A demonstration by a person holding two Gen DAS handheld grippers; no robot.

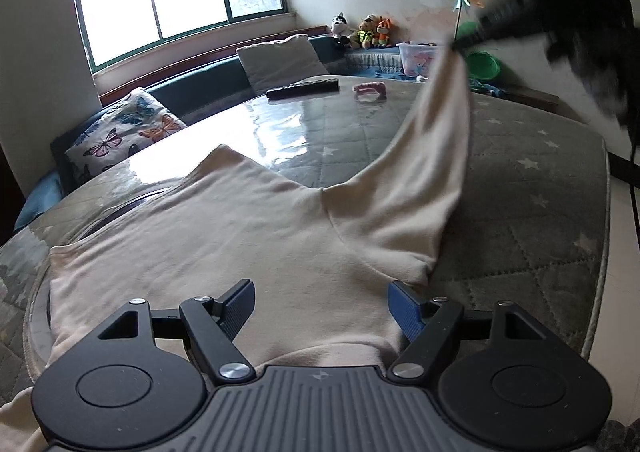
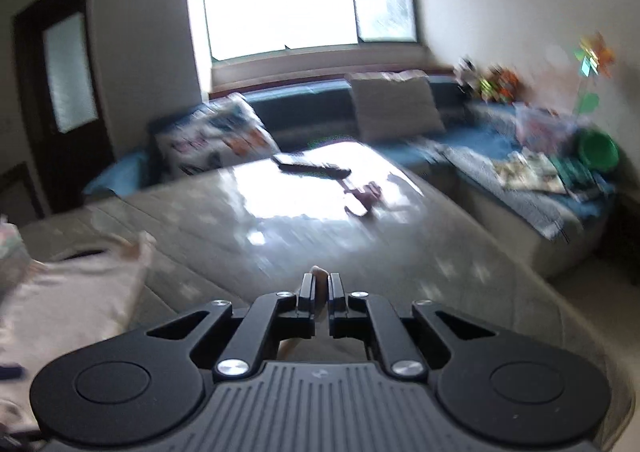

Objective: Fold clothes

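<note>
A cream long-sleeved top (image 1: 224, 236) lies spread on the grey quilted table (image 1: 532, 188). My left gripper (image 1: 320, 304) is open, low over the top's near part, holding nothing. My right gripper (image 2: 320, 284) is shut on the cream sleeve end (image 2: 320, 273). In the left wrist view it shows blurred at the upper right (image 1: 460, 46), lifting the sleeve (image 1: 432, 156) up off the table. The top's body also shows at the left of the right wrist view (image 2: 68, 300).
A black remote (image 1: 304, 88) and a small pink object (image 1: 370, 88) lie on the table's far side. Behind are a blue sofa with a butterfly cushion (image 1: 124, 132), a grey cushion (image 1: 280, 62), stuffed toys (image 1: 364, 30), a plastic box (image 1: 418, 58) and a green bowl (image 1: 482, 64).
</note>
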